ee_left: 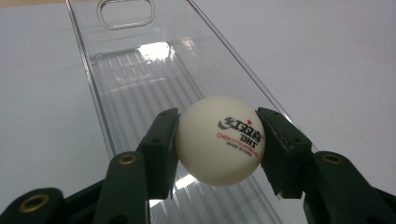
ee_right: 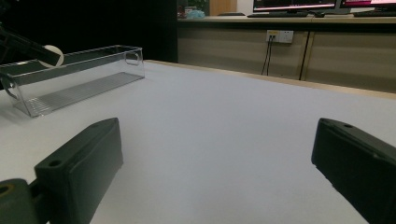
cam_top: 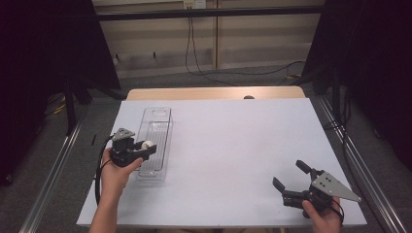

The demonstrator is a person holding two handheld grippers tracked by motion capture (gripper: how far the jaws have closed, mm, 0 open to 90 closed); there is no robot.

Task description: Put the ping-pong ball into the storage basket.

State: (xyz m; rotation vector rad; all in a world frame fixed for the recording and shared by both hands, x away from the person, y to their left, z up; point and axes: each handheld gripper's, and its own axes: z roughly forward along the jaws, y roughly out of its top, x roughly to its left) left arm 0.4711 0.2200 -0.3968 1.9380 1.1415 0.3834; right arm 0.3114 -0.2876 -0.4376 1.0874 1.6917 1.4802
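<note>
Closest to the lens, in the left gripper view, the left gripper (ee_left: 219,144) fills the lower half of the frame, its two black jaws clamped on a white table tennis ball (ee_left: 220,140) at the centre. Black and red print shows on the ball's face. Behind and beneath the ball runs a clear plastic bin (ee_left: 116,84), long and narrow, with a ribbed floor and a handle cut-out in its far end wall at the top of the frame.

Largest in the high view is the white table (cam_top: 233,160), spanning most of the frame. On its left part the bin (cam_top: 156,121) lies lengthwise from mid-frame toward the lower left. A hand holds the left gripper (cam_top: 145,147) at the bin's near left wall, with the ball (cam_top: 147,144) over the bin's near half.

At the lower right of the high view, the right gripper (cam_top: 290,175) sits well apart from the bin, jaws spread wide with nothing between them. Its own view shows the two jaws low at the frame's sides, bare tabletop between, and the bin (ee_right: 84,84) at upper left.
</note>
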